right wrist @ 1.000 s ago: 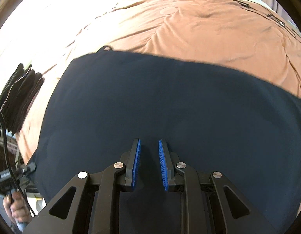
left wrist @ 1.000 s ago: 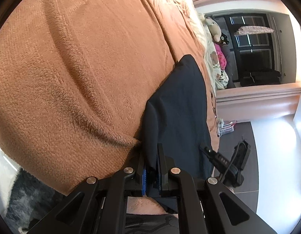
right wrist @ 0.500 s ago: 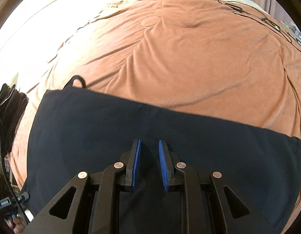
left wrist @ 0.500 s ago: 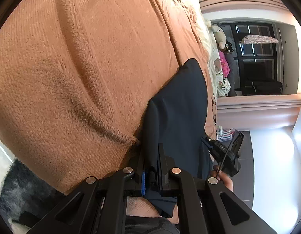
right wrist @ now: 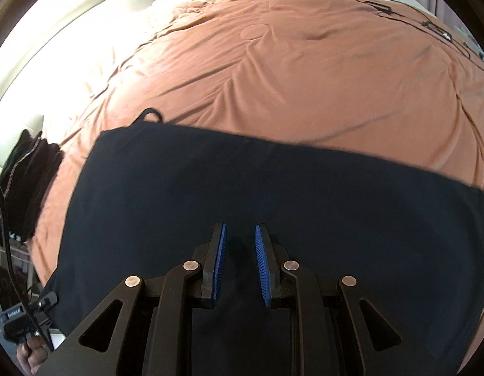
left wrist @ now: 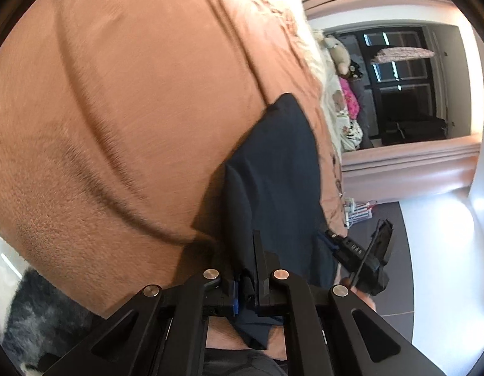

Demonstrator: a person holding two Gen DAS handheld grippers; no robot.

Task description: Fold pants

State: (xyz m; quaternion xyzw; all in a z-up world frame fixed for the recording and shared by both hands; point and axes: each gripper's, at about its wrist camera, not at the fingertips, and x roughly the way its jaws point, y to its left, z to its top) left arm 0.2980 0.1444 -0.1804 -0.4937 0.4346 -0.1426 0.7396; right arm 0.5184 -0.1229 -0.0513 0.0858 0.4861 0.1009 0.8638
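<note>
The dark navy pants (right wrist: pixel 273 194) lie spread flat on an orange-brown bedspread (right wrist: pixel 304 78). In the left wrist view the pants (left wrist: pixel 273 172) run away from me as a narrow dark strip. My left gripper (left wrist: pixel 246 250) is shut on the near edge of the pants at the bed's edge. My right gripper (right wrist: pixel 240 241) hovers over the pants near their near edge, its blue pads (right wrist: pixel 220 260) apart with nothing between them. The right gripper (left wrist: pixel 364 260) also shows in the left wrist view, held by a hand.
A stack of dark folded clothes (right wrist: pixel 25 185) sits at the bed's left edge. Black cables (right wrist: pixel 430 25) lie on the far right of the bed. White bedding (right wrist: pixel 85 47) lies beyond. A dark fluffy rug (left wrist: pixel 32 326) and soft toys (left wrist: pixel 342 62) show in the left wrist view.
The view from the right gripper rose and then dropped back toward the pants, with its jaws open the same width. The left gripper stayed shut on the pants' edge, shifting slightly.
</note>
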